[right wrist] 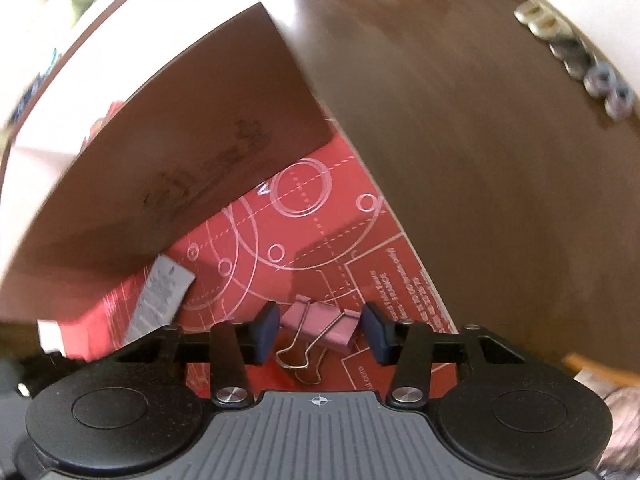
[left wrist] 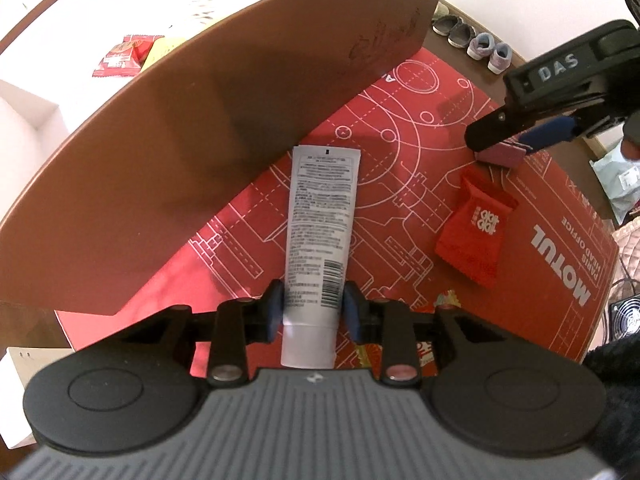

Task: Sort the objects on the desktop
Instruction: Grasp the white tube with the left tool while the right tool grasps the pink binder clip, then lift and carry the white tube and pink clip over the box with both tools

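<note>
Here, left hand-held gripper [left wrist: 313,309] clamping white tube [left wrist: 318,240], right hand-held gripper [right wrist: 319,330] open around pink binder clip [right wrist: 320,322].

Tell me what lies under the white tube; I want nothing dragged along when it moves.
Under the white tube only the red printed mat shows, its white line drawings running out on both sides. The strip of mat directly beneath the tube is covered, so anything flat there cannot be seen.

Left wrist view: sits behind its own fingers, angled steeply down, close over the red printed mat [left wrist: 460,128], facing the brown board [left wrist: 180,160]. Right wrist view: same mounting, lower and nearer the mat [right wrist: 320,224], motion-blurred. Shared: mat, board [right wrist: 180,176], pink binder clip [left wrist: 502,157] [right wrist: 320,322], shoes [left wrist: 476,42] [right wrist: 580,64] on the floor.
</note>
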Demonstrator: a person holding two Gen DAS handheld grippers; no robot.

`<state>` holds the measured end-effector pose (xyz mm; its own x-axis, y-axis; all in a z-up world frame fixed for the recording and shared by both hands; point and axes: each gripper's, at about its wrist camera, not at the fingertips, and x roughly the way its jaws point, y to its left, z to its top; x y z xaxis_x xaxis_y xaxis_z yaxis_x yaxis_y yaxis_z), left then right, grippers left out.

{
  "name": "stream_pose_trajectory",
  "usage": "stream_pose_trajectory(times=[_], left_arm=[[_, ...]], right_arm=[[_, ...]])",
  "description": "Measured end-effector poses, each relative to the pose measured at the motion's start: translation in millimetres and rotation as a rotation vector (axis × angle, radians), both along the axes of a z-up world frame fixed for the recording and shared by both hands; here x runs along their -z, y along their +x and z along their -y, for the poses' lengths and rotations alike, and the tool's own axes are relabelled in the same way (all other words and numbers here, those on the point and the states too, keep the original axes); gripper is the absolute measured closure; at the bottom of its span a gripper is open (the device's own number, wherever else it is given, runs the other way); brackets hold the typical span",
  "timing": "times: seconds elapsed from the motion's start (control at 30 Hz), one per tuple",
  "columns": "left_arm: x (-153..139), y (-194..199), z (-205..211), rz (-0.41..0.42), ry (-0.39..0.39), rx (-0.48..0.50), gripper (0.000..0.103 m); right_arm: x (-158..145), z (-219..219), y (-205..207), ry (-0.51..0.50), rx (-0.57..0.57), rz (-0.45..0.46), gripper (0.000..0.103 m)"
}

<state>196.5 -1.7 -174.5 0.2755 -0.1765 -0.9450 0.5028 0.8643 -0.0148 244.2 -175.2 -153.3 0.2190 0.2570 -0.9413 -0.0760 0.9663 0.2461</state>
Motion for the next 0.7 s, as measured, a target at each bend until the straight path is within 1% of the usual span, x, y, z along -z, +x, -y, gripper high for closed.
stream_pose_trajectory(times=[0.1, 0.17, 0.2, 0.23, 0.27, 0.37, 0.43, 0.53, 0.57, 0.6, 0.63, 0.67, 0.7], left_arm=[[0.0, -0.2, -1.7, -0.001, -0.006, -0.009, 0.074], [-0.5, 0.2, -2.8, 0.000, -0.009, -0.017, 0.070], [-0.1, 0.7, -3.2, 0.001, -0.011, -0.022, 0.069], [0.1, 0.8, -3.7, 0.002, -0.013, -0.026, 0.069], [0.2, 0.8, -4.4, 0.003, -0.014, -0.029, 0.069], [0.4, 0.4, -6.1, 0.006, -0.019, -0.038, 0.069], [0.2, 0.0, -6.6, 0.007, -0.019, -0.040, 0.069], [0.7, -0.6, -6.9, 0.009, -0.019, -0.041, 0.069], [1.2, -0.5, -6.7, 0.009, -0.019, -0.040, 0.069], [1.9, 0.0, -6.6, 0.009, -0.020, -0.041, 0.069], [1.9, 0.1, -6.7, 0.008, -0.021, -0.042, 0.069], [1.5, 0.0, -6.9, 0.008, -0.022, -0.044, 0.069], [1.8, 0.1, -6.6, 0.008, -0.021, -0.043, 0.069]], right_arm=[[0.3, -8.6, -8.7, 0.008, -0.113, 0.062, 0.056], [-0.8, -15.6, -16.3, -0.018, -0.202, 0.124, 0.055], [-1.6, -17.0, -19.0, -0.025, -0.228, 0.146, 0.052], [-2.9, -15.5, -20.3, -0.025, -0.226, 0.153, 0.044], [-4.1, -13.9, -21.6, -0.024, -0.224, 0.159, 0.028], [-6.0, -9.4, -23.4, -0.017, -0.213, 0.168, 0.027], [-4.8, -9.0, -23.1, -0.011, -0.219, 0.159, 0.027], [-1.7, -12.0, -22.3, -0.055, -0.207, 0.140, 0.027], [-2.2, -11.7, -22.4, -0.056, -0.193, 0.134, 0.029], [-0.7, -11.0, -21.3, -0.053, -0.178, 0.126, 0.044], [0.6, -11.7, -20.1, -0.055, -0.173, 0.119, 0.049], [0.9, -13.7, -19.2, -0.062, -0.176, 0.121, 0.051], [1.3, -16.2, -18.5, -0.076, -0.185, 0.125, 0.057]])
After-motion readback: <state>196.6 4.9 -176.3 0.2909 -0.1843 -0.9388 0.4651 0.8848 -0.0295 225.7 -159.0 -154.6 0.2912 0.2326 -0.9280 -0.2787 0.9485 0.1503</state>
